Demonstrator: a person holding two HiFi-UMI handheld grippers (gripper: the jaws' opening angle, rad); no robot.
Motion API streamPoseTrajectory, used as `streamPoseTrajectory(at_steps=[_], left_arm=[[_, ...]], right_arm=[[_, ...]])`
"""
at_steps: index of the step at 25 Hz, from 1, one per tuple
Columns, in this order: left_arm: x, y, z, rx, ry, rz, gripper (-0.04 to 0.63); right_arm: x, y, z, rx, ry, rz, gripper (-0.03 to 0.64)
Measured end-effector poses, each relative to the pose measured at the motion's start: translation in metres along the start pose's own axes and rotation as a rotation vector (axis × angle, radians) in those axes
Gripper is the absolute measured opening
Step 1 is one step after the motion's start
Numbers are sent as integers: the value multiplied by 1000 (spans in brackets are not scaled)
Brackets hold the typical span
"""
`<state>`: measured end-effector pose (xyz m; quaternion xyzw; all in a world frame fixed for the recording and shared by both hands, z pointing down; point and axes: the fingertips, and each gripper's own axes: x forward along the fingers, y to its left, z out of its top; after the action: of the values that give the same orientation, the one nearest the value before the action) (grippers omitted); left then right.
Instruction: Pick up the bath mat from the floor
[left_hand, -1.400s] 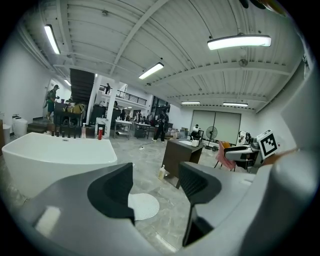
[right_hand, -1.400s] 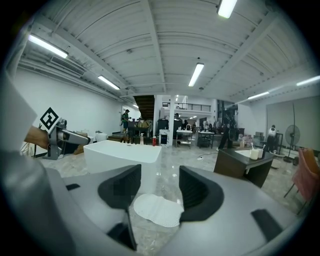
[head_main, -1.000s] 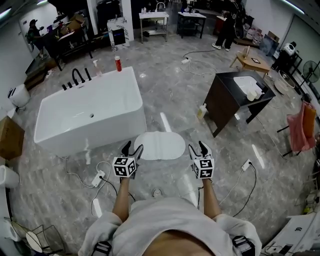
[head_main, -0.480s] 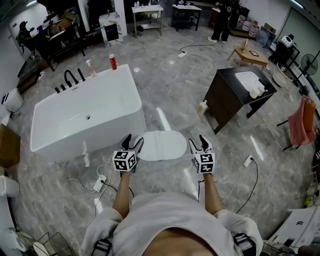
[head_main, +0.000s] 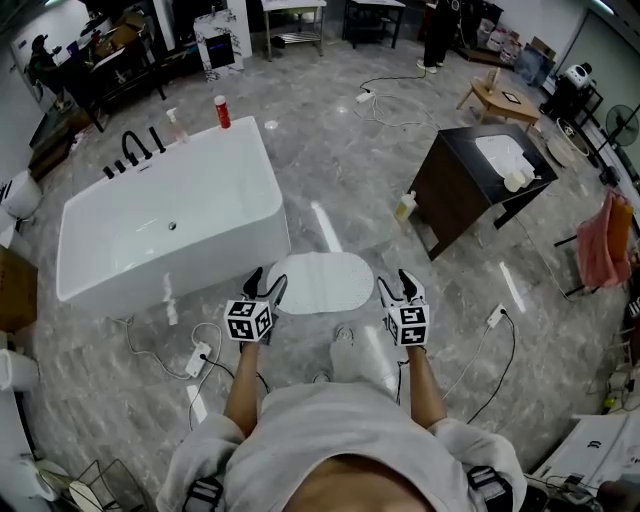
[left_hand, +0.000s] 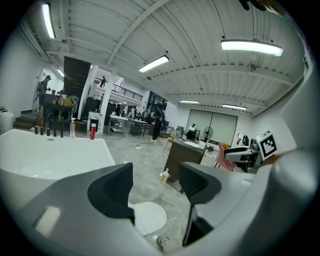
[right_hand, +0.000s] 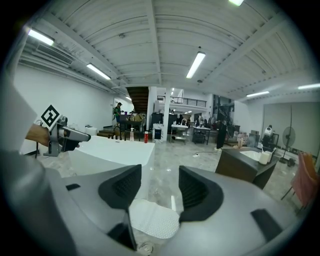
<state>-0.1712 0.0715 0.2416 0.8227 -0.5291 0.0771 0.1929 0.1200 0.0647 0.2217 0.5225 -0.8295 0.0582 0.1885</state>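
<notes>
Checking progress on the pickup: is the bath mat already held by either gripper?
No, the bath mat lies flat on the floor; left gripper and right gripper stand open and empty.

No legible word, number or brand in any view.

Left gripper (head_main: 267, 283) and right gripper (head_main: 396, 285): each bears square black-and-white marker patterns, with no letters or digits among them.

Standing board (head_main: 220, 45), far end of the hall: dark panel on a white frame — any print on it is too small to read.

Red bottle (head_main: 222, 111), at the far edge of the bathtub (head_main: 180, 265): label cannot be made out.
</notes>
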Motion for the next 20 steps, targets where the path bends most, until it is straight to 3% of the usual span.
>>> streamPoseTrajectory(at_steps=[10, 20], left_arm=[[50, 23, 15, -2, 13, 16, 278], [132, 48, 36, -29, 54, 58, 278]], right_arm=[[55, -21, 5, 19, 4, 19, 235], [137, -77, 19, 30, 36, 59, 235]])
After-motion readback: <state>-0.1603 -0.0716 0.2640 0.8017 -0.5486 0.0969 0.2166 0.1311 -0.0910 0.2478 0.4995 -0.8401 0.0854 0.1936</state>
